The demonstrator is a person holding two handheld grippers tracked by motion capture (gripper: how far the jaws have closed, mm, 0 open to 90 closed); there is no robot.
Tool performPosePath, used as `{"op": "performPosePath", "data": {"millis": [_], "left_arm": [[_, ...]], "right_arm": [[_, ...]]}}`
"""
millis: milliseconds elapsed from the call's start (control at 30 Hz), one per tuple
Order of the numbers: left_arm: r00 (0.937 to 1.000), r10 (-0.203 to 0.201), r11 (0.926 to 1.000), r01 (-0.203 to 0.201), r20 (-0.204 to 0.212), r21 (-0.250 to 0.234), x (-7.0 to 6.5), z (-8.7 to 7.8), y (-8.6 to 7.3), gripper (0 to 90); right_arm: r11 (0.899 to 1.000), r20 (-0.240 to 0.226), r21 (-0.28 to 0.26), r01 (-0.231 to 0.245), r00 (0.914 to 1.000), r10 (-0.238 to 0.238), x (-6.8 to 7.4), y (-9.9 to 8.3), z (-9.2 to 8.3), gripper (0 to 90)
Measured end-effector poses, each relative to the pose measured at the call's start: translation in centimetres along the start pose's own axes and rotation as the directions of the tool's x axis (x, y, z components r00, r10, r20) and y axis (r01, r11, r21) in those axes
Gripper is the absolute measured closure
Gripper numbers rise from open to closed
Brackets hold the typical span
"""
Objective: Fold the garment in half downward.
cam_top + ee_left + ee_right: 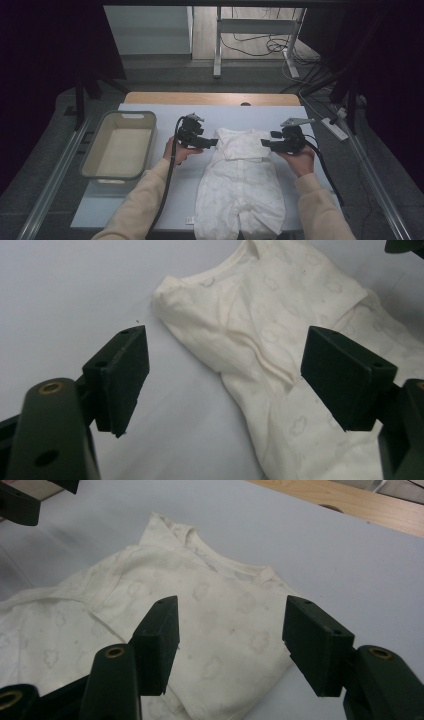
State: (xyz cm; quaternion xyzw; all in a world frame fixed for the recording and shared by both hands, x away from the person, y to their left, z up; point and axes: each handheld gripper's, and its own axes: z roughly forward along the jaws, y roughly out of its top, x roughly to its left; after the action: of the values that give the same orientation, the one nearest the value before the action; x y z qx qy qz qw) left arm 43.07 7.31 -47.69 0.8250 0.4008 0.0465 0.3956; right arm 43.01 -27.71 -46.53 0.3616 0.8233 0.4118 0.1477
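Note:
A white baby romper [240, 180] with a faint cloud print lies flat on the pale table cover [150, 200], neck away from the person and legs reaching the near edge. My left gripper [212, 142] hovers at its left shoulder, jaws open and pointing right. In the left gripper view the left gripper [225, 370] has nothing gripped, with the romper's shoulder [280, 315] beyond it. My right gripper [265, 143] faces it from the right shoulder, also open. In the right gripper view the right gripper [232, 625] stands above the folded upper part of the romper [150, 580], not pressing on it.
A grey plastic basket [131, 114] stands empty at the table's left. A wooden strip [210, 98] runs along the far edge. Cables trail from both grippers toward the person. The left gripper's jaw tip [20, 500] shows at the top left of the right gripper view.

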Motion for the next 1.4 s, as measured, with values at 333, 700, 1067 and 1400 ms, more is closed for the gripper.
{"op": "performPosePath", "data": {"millis": [333,700,1067,1400], "left_arm": [[0.9999,0.012,0.9998,-0.012,-0.001,0.018,0.1,1.4,0.8,17.6],[0.9996,0.027,0.9982,-0.027,-0.002,0.054,0.2,3.5,1.3,16.1],[0.9996,0.010,0.9972,-0.008,-0.028,0.074,0.9,6.1,1.5,15.6],[0.9990,-0.005,0.9943,0.010,-0.045,0.106,1.3,7.2,1.2,16.1]], "right_arm": [[1.000,0.008,0.011,-0.006,0.9999,0.006,-0.6,-0.1,0.6,39.1],[1.000,0.019,0.023,-0.015,0.9997,0.015,-1.4,0.3,1.7,38.4],[0.998,0.036,0.048,-0.042,0.9985,0.040,-2.6,0.3,3.1,34.3],[0.993,0.040,0.113,-0.043,0.9985,0.039,-3.4,0.3,5.1,32.1]]}}
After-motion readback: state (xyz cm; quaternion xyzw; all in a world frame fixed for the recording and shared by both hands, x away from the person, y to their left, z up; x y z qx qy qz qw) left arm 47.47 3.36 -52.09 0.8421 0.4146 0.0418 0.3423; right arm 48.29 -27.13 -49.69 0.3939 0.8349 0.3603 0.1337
